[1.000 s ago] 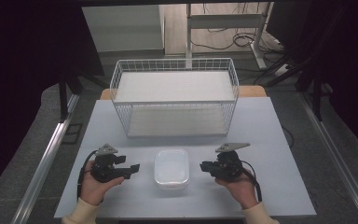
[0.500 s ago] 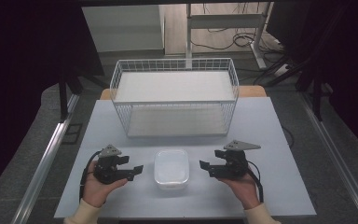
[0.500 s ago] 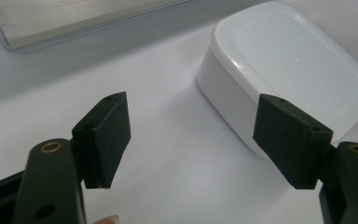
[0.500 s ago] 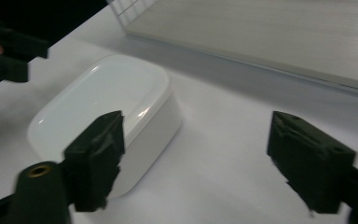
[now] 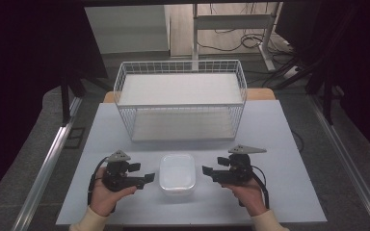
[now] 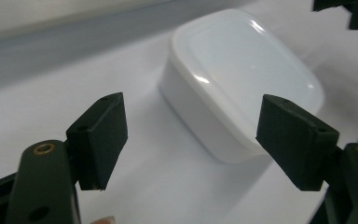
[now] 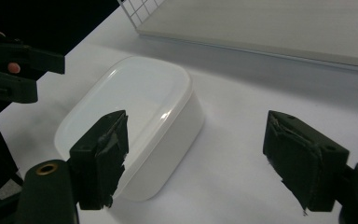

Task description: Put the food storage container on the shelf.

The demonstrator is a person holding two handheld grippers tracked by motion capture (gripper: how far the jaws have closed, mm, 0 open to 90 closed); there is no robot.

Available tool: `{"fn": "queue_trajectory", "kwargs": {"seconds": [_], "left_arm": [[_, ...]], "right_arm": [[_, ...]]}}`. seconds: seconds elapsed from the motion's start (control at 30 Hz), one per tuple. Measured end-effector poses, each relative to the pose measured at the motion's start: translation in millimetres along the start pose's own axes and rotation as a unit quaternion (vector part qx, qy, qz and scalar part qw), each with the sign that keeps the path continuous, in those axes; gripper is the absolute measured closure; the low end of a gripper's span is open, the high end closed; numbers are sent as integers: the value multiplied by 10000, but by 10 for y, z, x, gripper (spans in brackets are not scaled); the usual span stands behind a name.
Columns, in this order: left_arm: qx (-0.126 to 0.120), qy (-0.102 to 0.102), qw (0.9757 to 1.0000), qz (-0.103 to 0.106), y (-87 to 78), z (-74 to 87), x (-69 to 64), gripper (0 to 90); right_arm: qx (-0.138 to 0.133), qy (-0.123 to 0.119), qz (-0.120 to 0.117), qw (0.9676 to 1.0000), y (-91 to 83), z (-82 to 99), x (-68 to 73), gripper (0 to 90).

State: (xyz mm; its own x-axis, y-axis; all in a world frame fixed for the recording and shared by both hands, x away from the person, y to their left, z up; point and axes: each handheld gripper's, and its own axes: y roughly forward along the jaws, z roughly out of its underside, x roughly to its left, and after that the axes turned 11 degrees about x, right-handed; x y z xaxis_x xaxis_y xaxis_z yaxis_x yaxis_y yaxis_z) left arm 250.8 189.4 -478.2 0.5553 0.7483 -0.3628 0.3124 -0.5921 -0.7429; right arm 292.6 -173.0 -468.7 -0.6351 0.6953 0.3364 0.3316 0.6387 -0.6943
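item: one white lidded container, rounded-rectangular, lid on, which lay flat on the pale table near the person's edge, midway between the two hand-held tools. its long axis ran away from the person toward the wire basket, which stood well apart at the far side of the table with a white board inside it. left gripper: held in the person's left hand, jaws parted wide and gripping nothing, tips aimed rightward at the container's left long side and stopped just short of it. in the left gripper view the container sat ahead and a little to the right of the gap between the pads, one corner nearest. right gripper: held in the right hand, jaws likewise spread and empty, tips aimed leftward at the container's right long side, near but apart from it. in the right gripper view the container lay ahead and to the left, its near end partly behind the left pad, so the opening was not centred on it. distance: both tools looked about equally near, one to each long side; neither touched. judgement: any coming grasp would turn on this facing arrangement, with each tool closing in across the short width, and the right one would likely need to shift toward the container to straddle its wall.
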Motion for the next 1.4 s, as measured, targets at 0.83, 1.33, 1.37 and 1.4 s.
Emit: {"fn": "queue_trajectory", "kwargs": {"seconds": [0.83,1.33,1.37,1.4], "left_arm": [[-92,-1142,9866,1161,302,-39,157,288],[80,-1228,9796,1591,422,-46,175,477],[110,-1231,9812,1481,429,-47,157,500],[107,-1245,9829,1353,425,-46,142,535]], "right_arm": [[304,585,-517,9965,417,-49,144,319],[542,719,-779,9929,545,3,144,484],[541,748,-789,9926,537,3,143,532],[516,820,-832,9918,522,2,136,578]]}}
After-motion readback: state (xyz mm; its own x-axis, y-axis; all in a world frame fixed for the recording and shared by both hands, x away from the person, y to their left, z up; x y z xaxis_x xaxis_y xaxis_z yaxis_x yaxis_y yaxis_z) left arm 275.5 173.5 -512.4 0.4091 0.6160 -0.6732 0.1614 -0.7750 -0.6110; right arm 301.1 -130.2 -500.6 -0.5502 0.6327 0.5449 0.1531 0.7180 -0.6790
